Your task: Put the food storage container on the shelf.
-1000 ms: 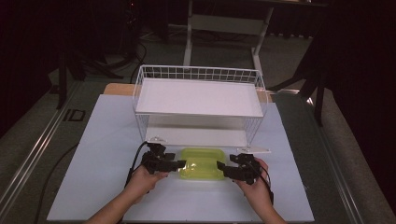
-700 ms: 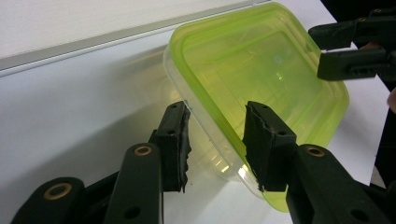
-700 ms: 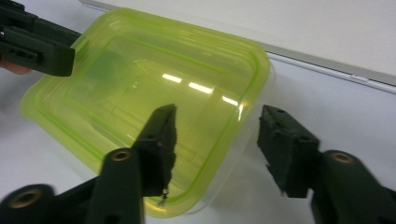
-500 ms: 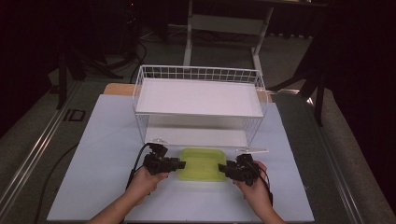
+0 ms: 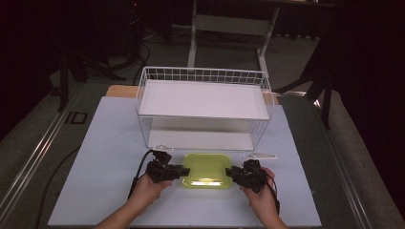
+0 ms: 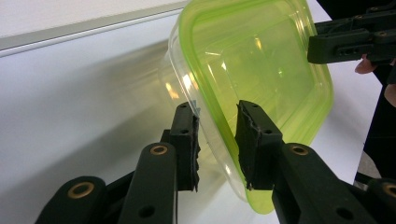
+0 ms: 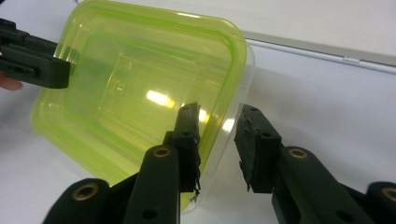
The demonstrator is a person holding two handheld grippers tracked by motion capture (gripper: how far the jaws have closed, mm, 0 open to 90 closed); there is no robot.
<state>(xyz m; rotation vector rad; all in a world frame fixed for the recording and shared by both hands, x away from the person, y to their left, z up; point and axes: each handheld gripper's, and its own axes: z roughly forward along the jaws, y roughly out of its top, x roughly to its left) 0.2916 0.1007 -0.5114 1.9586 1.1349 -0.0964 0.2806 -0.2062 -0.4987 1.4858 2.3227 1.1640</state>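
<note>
Yellow-green and see-through, the plastic container [image 5: 206,170] sits between my two grippers on the pale blue mat [image 5: 105,143], just in front of the white wire rack [image 5: 203,102]. My left gripper [image 5: 177,172] has its rim edge between the jaws; they have just been closing, and both pads [image 6: 254,140] look to be against the rim. My right gripper [image 5: 232,173] straddles the opposite rim, its jaws also just closing: one pad [image 7: 189,140] meets the plastic, while the other stands slightly off it.
</note>
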